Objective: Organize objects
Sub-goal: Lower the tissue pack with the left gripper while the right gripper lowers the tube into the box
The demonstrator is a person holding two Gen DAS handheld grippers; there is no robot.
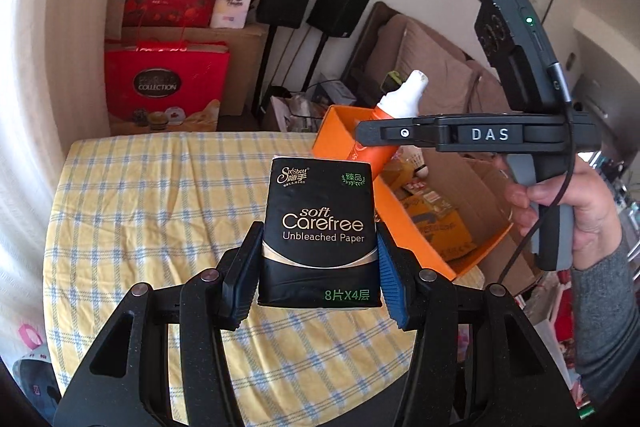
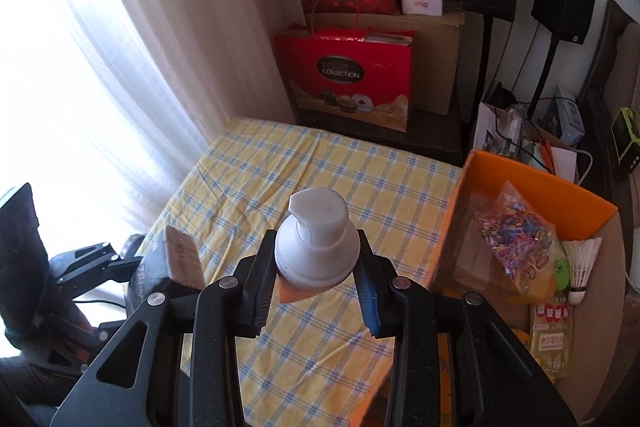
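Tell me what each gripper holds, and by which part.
Left gripper: black tissue pack, by its lower sides. Right gripper: orange pump bottle, just under its white top.

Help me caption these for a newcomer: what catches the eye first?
A black tissue pack clamped in the left tongs above the yellow checked tablecloth. The right tongs grip an orange bottle with a white pump top. At the table's right edge, an orange box holds colourful rubber bands and a shuttlecock.

"Carefree" on tissue pack (image 1: 320, 227)
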